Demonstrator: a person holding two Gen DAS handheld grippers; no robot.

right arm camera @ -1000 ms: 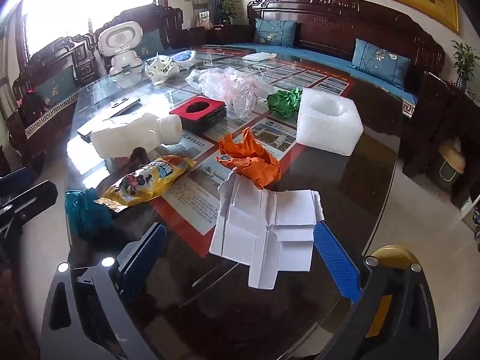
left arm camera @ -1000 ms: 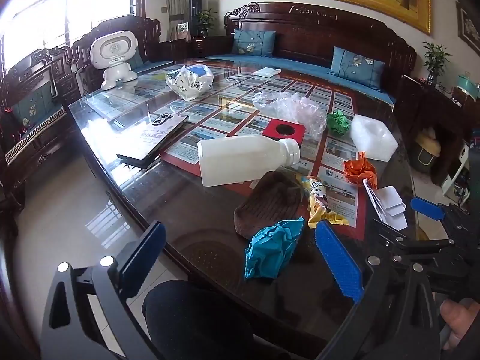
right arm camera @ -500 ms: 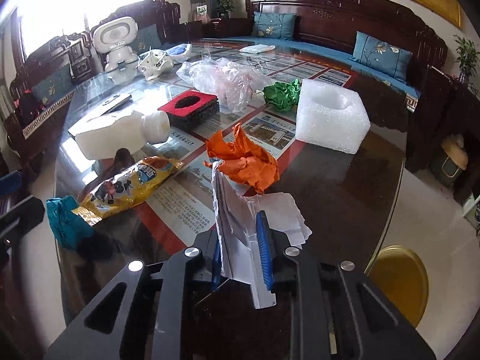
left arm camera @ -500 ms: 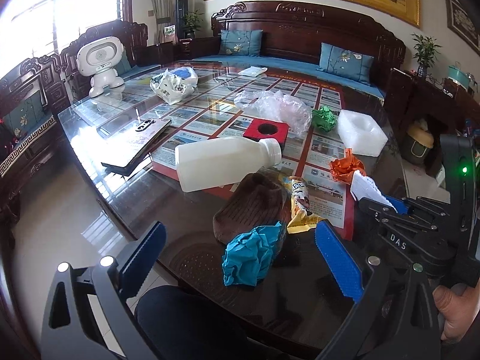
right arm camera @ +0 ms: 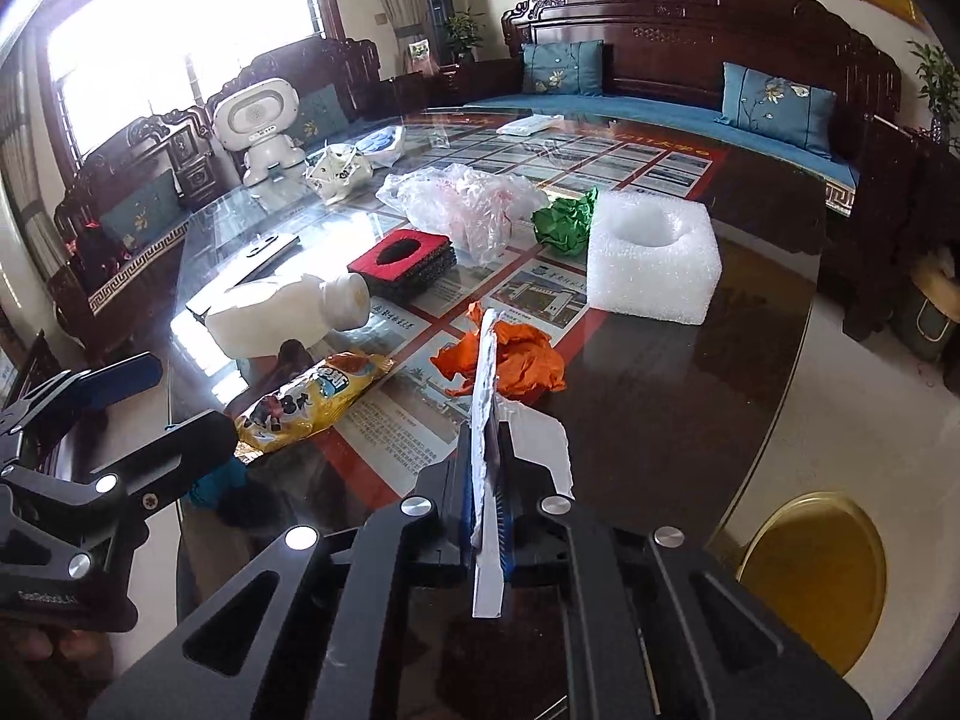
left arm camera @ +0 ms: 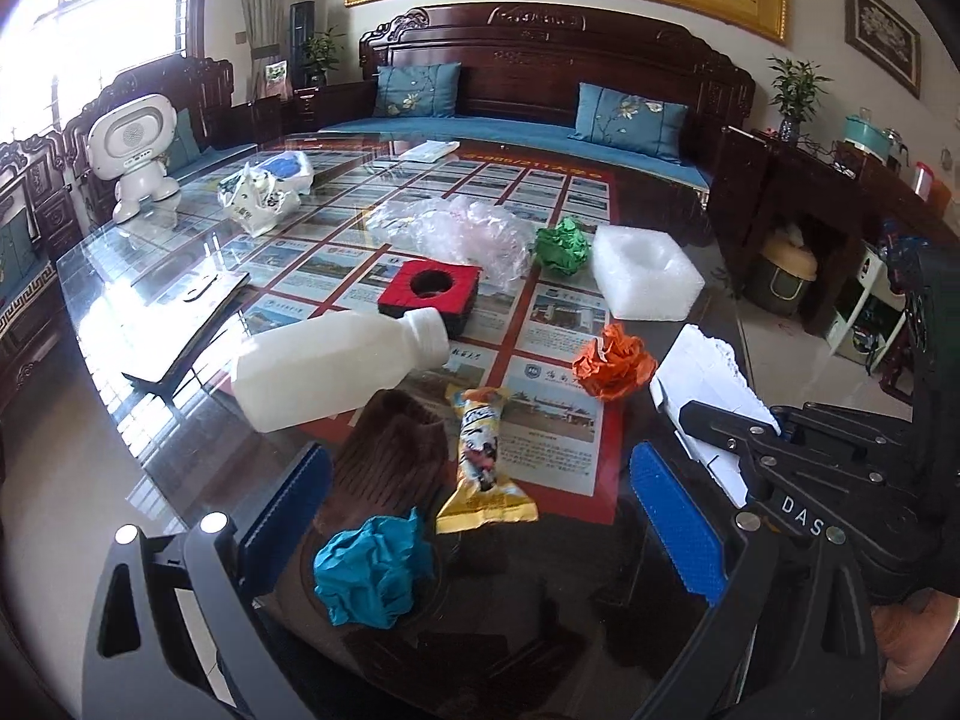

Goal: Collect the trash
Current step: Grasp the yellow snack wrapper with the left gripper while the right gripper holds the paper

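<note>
My right gripper is shut on a folded white paper and holds it edge-up above the glass table; the paper also shows in the left wrist view. My left gripper is open and empty, with a crumpled teal paper between its fingers. Beyond it lie a brown cloth, a yellow snack wrapper, a white plastic bottle on its side and a crumpled orange paper.
Further back are a red and black foam block, a clear plastic bag, a crumpled green paper, a white foam block, a tablet and a white robot toy. A gold bin stands on the floor at the right.
My right gripper shut on the white paper and lifted it off the table, turning it edge-up. My left gripper moved forward, closer to the teal paper.
</note>
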